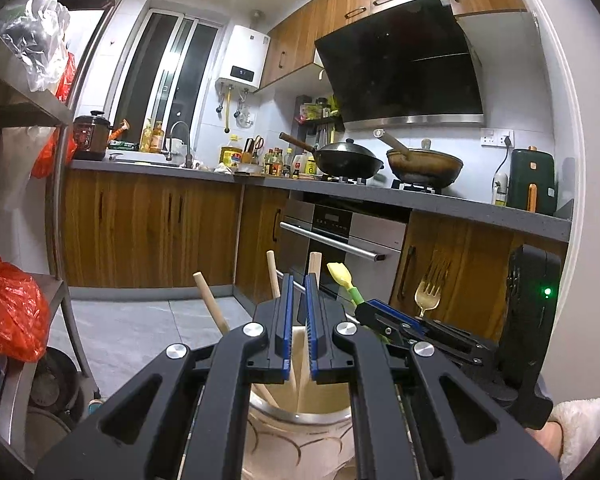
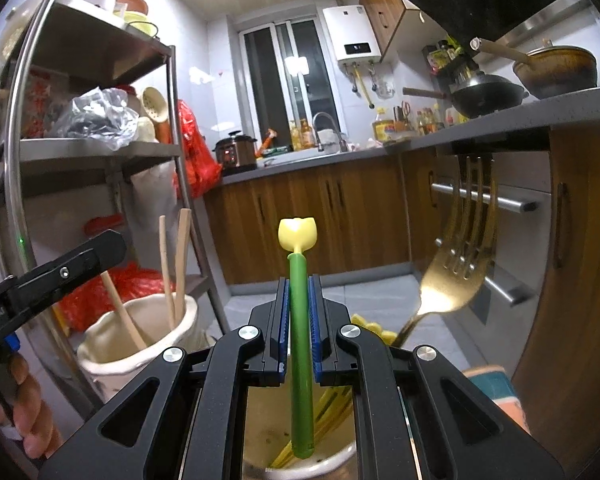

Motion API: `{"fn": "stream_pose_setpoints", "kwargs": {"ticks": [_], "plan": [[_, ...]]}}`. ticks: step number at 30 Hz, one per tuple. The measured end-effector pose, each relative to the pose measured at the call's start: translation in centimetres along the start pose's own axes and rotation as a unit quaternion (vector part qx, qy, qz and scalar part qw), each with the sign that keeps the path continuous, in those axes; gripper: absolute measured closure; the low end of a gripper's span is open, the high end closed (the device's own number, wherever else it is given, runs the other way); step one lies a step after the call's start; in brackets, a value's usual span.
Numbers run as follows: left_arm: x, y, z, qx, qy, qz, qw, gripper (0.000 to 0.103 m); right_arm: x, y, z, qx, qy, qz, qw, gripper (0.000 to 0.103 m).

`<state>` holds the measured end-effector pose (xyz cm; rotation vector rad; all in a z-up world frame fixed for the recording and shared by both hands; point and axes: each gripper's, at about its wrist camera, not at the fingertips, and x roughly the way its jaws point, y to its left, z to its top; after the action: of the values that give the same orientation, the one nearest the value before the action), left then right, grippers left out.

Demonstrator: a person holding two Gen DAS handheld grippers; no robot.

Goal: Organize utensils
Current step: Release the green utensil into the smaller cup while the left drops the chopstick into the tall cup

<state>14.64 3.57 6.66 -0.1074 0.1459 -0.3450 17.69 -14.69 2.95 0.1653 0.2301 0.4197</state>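
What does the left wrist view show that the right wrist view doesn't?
Only the left wrist view shows the green appliance at the counter's far end and the oven's control panel. Only the right wrist view shows the green stick clamped between the right gripper jaws, yellow sticks in the holder below, and the rack's top shelf. Both share the gold fork, the wooden-handled utensils in the cream holder, both woks and the water heater.
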Motion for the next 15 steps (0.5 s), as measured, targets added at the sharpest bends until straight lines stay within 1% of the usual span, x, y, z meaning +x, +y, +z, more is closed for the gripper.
{"fn": "stream_pose_setpoints", "kwargs": {"ticks": [3,8,11,15], "plan": [[-0.1,0.0,-0.1,-0.001,0.002,-0.003,1.0,0.097,-0.8,0.1,0.0,-0.004,0.006,0.002,1.0,0.093],[-0.4,0.2,-0.3,-0.003,0.009,-0.005,0.9999,0.097,-1.8,-0.2,-0.4,0.008,0.024,0.01,1.0,0.093],[-0.5,0.2,-0.3,-0.006,0.011,-0.008,0.9999,0.097,-2.4,-0.3,-0.6,0.013,0.03,0.022,0.999,0.093],[-0.5,0.1,-0.5,-0.003,0.015,-0.009,0.9999,0.097,-2.4,0.4,-1.0,-0.004,0.042,0.023,0.999,0.093]]}}
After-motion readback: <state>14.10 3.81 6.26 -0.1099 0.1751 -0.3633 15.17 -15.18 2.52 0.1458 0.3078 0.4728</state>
